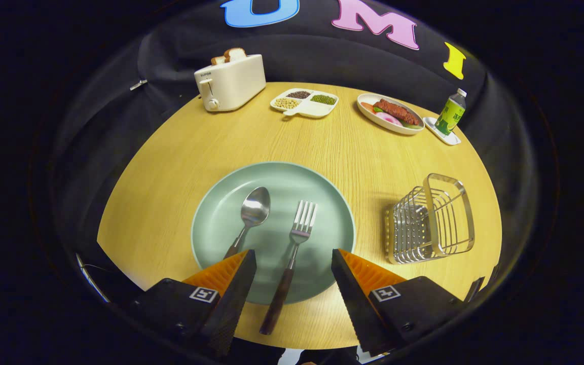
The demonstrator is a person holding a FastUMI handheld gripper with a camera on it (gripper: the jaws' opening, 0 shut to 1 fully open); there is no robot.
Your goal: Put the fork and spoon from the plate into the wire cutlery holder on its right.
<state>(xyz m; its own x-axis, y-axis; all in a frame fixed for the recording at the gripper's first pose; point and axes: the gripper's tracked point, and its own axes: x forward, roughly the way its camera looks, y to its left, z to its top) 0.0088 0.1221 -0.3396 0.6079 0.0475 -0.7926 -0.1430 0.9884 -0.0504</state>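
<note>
A pale green plate lies on the round wooden table, just ahead of my fingers. On it rest a spoon on the left and a fork on the right, both steel with dark handles pointing toward me. The fork's handle runs off the plate's near rim and lies between my two fingers. The spoon's handle end is hidden behind my left finger. My gripper is open and hovers above the plate's near edge, holding nothing. The wire cutlery holder stands upright to the right of the plate.
At the far side of the table stand a white toaster with bread, a divided dish of beans, an oval plate of food and a green bottle on a small tray. Bare wood lies between the plate and the holder.
</note>
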